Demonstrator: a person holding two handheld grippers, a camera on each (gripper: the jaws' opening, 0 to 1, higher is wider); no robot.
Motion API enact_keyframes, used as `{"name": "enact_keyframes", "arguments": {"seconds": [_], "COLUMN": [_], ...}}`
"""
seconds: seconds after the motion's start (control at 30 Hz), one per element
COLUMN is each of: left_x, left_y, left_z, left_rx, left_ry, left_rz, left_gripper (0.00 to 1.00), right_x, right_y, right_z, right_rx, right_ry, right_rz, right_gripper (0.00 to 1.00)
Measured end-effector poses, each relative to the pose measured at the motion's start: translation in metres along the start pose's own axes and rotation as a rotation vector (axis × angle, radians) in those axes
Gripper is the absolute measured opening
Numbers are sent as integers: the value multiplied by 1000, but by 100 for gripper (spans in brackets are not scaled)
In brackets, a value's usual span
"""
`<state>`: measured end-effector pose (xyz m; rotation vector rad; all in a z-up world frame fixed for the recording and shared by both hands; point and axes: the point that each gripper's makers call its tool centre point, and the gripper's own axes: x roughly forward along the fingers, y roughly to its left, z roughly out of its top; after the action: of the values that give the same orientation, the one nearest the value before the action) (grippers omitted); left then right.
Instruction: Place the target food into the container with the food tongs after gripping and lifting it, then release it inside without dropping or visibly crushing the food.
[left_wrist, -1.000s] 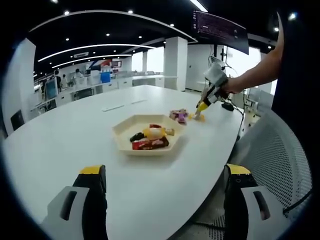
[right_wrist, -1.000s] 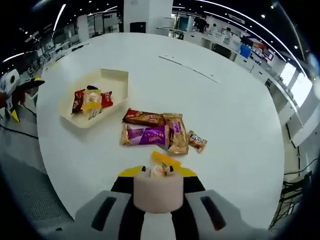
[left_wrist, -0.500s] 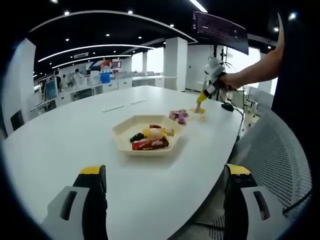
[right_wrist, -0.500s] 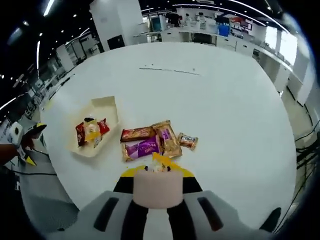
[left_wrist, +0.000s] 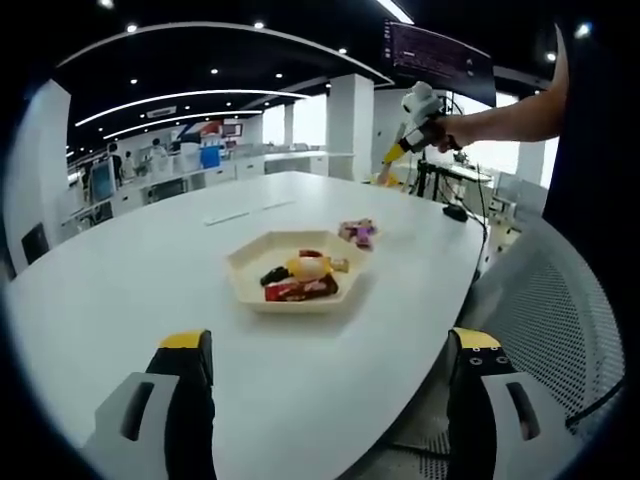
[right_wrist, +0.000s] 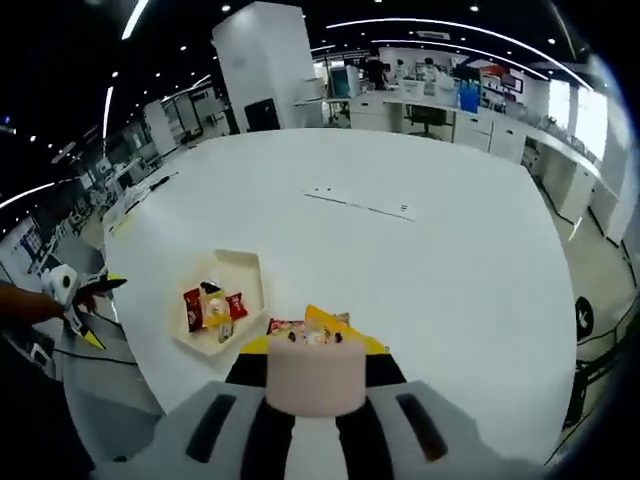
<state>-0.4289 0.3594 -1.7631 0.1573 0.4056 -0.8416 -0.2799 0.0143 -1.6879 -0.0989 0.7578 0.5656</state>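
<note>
A cream hexagonal tray (left_wrist: 240, 262) sits mid-table holding several snacks, a red packet (left_wrist: 300, 289) in front. Beyond it lies a small pile of loose packets (left_wrist: 358, 232). My left gripper (left_wrist: 330, 342) hovers low over the table's near edge, open with nothing between its jaws. A hand holds my right gripper (left_wrist: 396, 152) high above the table's far right side, with a yellow packet (left_wrist: 383, 178) hanging from its tips. In the right gripper view, that gripper (right_wrist: 315, 343) is shut on the yellow packet (right_wrist: 322, 323), looking down on the tray (right_wrist: 255, 275). The loose packets (right_wrist: 284, 326) are mostly hidden behind its jaws.
The big white oval table (right_wrist: 420, 250) has wide bare room around the tray. A hand with my left gripper (right_wrist: 75, 300) shows at the table's left edge. A mesh chair back (left_wrist: 560, 300) stands close on the right. Desks and pillars fill the office behind.
My right gripper has risen well above the table, carrying the yellow packet away from the loose pile. The left gripper has stayed still and open.
</note>
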Motion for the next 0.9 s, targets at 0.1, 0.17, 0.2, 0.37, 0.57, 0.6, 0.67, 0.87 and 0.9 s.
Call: {"name": "enact_keyframes", "arguments": {"seconds": [0.1,0.17,0.2,0.37,0.57,0.6,0.67,0.87,0.9], "left_x": [0,0,0,0,0,0,0,1,1], "left_y": [0,0,0,1,-1,-1,0,-1,-1], "left_z": [0,0,0,-1,-1,-1,-1,-3,-3], "left_rx": [1,3,2,4,5,2,1,0,1], "left_ry": [1,0,-1,1,6,4,5,12,12], "left_rz": [0,1,2,1,-3,-1,-1,-5,-3], "left_gripper": [94,94,94,94,94,94,94,95,95], "right_x": [0,-1,-1,6,18,20,23,33,35], "right_y": [1,4,7,17,42,44,51,69,71], "right_z": [2,5,6,18,34,36,39,51,54], "right_rx": [-1,-9,-13,-38,-68,-71,-82,-95,-96], "right_ry": [0,-3,-5,-15,-27,-27,-30,-36,-39], "right_rz": [3,6,10,28,68,75,84,115,118], "right_gripper": [14,14,14,14,14,14,14,14,14]}}
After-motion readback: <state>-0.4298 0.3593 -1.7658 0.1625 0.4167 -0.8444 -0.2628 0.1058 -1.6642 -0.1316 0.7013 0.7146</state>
